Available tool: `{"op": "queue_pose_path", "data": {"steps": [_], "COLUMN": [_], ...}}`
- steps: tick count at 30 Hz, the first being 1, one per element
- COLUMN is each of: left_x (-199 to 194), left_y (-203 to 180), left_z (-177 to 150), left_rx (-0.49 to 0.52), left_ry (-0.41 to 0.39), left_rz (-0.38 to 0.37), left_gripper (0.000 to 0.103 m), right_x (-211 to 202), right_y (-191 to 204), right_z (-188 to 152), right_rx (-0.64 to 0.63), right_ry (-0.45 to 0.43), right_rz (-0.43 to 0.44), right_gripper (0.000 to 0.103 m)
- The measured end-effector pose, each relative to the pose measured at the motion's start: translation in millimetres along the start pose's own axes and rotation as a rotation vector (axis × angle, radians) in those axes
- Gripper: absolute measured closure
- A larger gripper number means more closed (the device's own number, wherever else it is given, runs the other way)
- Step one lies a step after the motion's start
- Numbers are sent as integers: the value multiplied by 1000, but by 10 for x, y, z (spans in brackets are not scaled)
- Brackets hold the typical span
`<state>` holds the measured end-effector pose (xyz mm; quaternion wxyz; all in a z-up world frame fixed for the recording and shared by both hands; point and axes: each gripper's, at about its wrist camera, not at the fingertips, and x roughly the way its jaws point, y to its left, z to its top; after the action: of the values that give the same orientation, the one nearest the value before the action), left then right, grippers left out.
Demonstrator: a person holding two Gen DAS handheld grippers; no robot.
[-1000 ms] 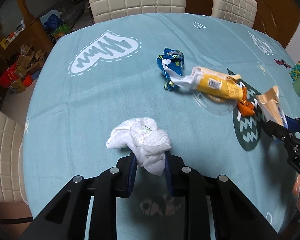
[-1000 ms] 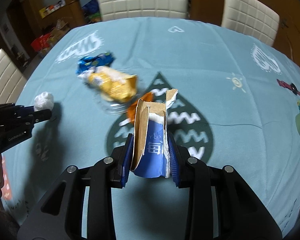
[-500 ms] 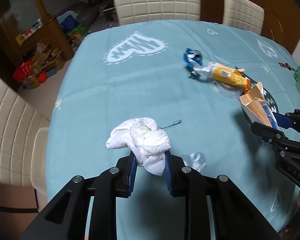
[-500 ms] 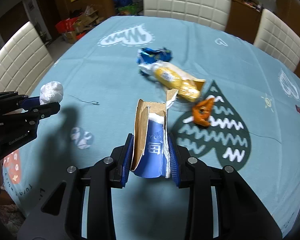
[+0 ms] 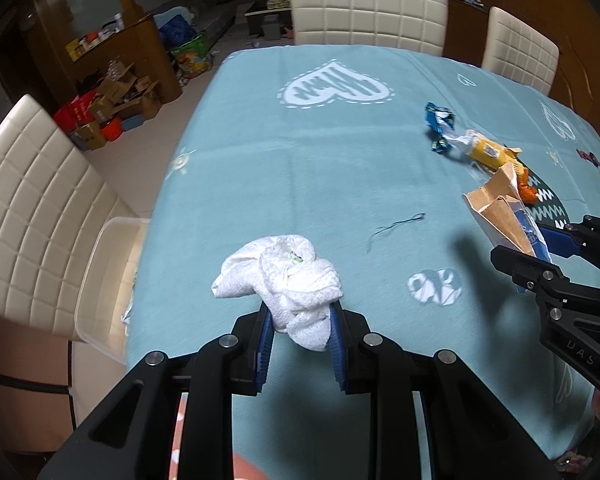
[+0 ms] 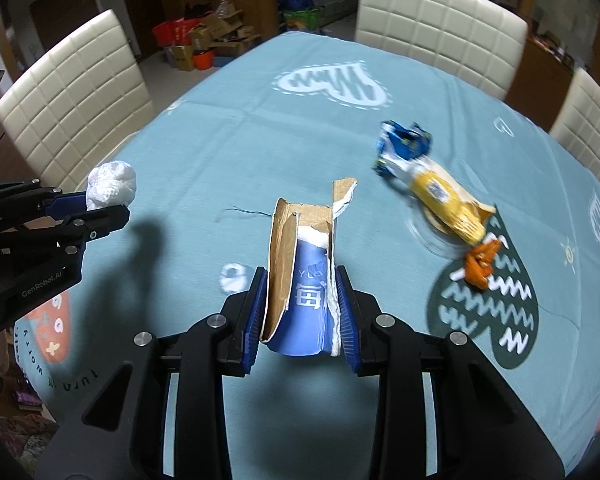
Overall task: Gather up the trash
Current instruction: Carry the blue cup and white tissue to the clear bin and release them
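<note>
L gripper [image 5: 300,320]: I see its jaws narrowed onto a crumpled white paper towel [image 5: 284,276], clamped between the blue pads [image 5: 262,344], wad bulging up and fwd of the tips, held off the teal tablecloth [image 5: 300,168]. R gripper [image 6: 302,308]: jaws clenched on a torn blue-and-brown carton piece [image 6: 304,276], upright, brown inner face to the L, ragged white edge to the R. In the R wrist view the L gripper sits at far L w/ the towel at its tips; in the L wrist view the R gripper sits at far R w/ the carton angled up. Remaining trash lies on the cloth, well apart from both grippers: blue wrapper [image 6: 404,144], touching it a yellow packet [image 6: 444,200] over a clear plastic lid [image 6: 428,236], then an orange scrap [image 6: 480,264] at the edge of the dark heart print. A thin dark thread [image 5: 396,226] lies between the towel and the carton. Vs. 1 s ago: both grips unchanged, but both grippers have pulled back toward the near-L table edge; the trash pile now looks farther off, and a clear plastic bin [image 5: 112,276] beside the cream chair [image 5: 36,216] has come into the L wrist view.
</note>
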<state>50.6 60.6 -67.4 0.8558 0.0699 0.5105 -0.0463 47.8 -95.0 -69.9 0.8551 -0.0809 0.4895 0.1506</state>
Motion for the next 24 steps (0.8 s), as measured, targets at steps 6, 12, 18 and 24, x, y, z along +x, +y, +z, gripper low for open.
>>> {"op": "queue_pose_path", "data": {"steps": [6, 12, 18, 24], "left_x": [-22, -39, -25, 27], "left_y": [293, 567, 836, 1199], "left_z": [-78, -115, -151, -186], "left_rx": [-58, -111, -141, -198], "left_ry": [-1, -12, -18, -21], "left_rz": [21, 40, 62, 76], "left_gripper": [79, 78, 78, 78], "right_x": [63, 127, 210, 320], "right_y": [249, 499, 789, 1161], "right_z": [119, 244, 425, 637], "right_rx": [-48, -109, -163, -222], "right_ry": [3, 7, 8, 7], "right_rz": [14, 20, 32, 48], "right_gripper": [67, 67, 67, 67]}}
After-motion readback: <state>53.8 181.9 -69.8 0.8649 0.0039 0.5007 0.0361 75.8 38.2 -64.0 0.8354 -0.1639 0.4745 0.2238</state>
